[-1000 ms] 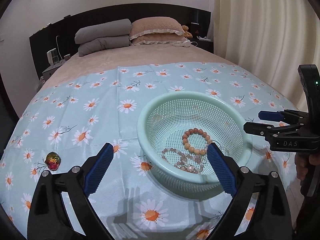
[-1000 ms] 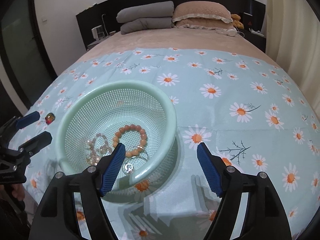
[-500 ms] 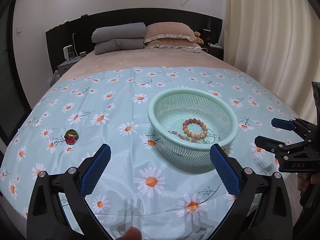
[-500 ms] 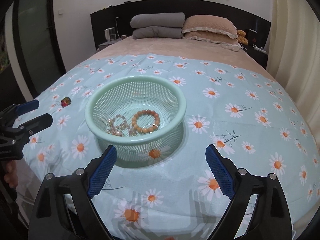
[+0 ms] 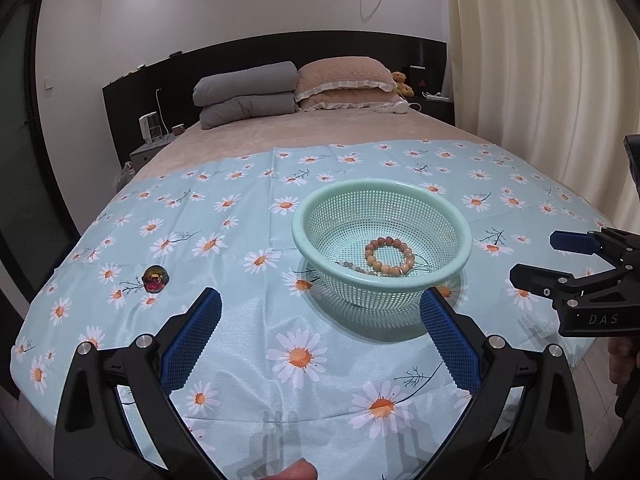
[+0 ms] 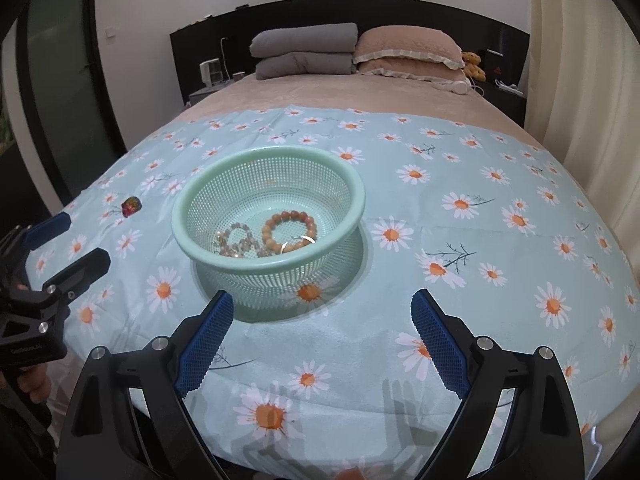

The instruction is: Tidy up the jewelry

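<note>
Mint mesh basket (image 5: 382, 280) is sitting on the daisy cloth (image 5: 248, 328) over the bed, holding an orange bead bracelet (image 5: 389, 255), a paler bead strand (image 6: 236, 240) and a thin ring (image 6: 307, 240). A small shiny multicoloured piece (image 5: 156, 278) is lying on the cloth well left of the basket, apart from it. Grey folded bedding (image 5: 246, 94) and a pink pillow (image 5: 344, 80) are lying at the headboard; a curtain (image 5: 540, 80) is hanging on the right. Nothing is standing between grippers and basket. Left gripper (image 5: 320, 320) and right gripper (image 6: 322, 318) are both hanging spread wide, holding nothing, on the near side of the basket. Compared with a second ago, both are pulling back and up: the basket is looking smaller and farther away.
</note>
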Motion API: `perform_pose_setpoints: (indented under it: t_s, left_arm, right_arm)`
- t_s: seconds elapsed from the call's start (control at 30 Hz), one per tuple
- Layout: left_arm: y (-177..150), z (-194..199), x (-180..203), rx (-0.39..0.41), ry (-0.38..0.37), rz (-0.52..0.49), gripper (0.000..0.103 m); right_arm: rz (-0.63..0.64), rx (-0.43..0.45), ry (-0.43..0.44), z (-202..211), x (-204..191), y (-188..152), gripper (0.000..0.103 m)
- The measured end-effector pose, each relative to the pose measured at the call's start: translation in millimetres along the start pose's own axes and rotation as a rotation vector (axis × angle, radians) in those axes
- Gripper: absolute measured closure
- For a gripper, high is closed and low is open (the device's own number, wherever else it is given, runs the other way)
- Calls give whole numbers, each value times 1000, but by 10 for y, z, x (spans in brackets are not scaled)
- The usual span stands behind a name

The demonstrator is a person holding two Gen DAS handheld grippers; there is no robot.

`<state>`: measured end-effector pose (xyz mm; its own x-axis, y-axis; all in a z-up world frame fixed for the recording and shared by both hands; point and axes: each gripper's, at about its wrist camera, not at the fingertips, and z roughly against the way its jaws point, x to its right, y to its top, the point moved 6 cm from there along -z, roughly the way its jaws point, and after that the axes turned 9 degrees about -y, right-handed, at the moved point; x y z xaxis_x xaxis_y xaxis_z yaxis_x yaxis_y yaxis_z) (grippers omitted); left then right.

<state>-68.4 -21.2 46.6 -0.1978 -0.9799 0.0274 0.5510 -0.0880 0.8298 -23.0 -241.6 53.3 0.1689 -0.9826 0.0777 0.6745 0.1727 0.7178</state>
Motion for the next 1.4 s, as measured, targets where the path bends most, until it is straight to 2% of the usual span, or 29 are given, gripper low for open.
perform_pose_setpoints:
  t_s: [0.7, 0.83, 1.07, 1.4]
  left_arm:
    - [-49, 84, -7, 18, -9, 57, 6]
    - [-72, 60, 3, -1, -47, 72, 6]
    - [-87, 54, 25, 12, 6, 40, 6]
    - [-107, 40, -38, -8, 60, 56, 6]
  right_arm:
    - [36, 18, -9, 72, -87, -70, 16]
    - [42, 20, -3, 81, -115, -72, 16]
    - [46, 24, -6, 87, -134, -72, 16]
    - [50, 24, -1, 91, -155, -93, 16]
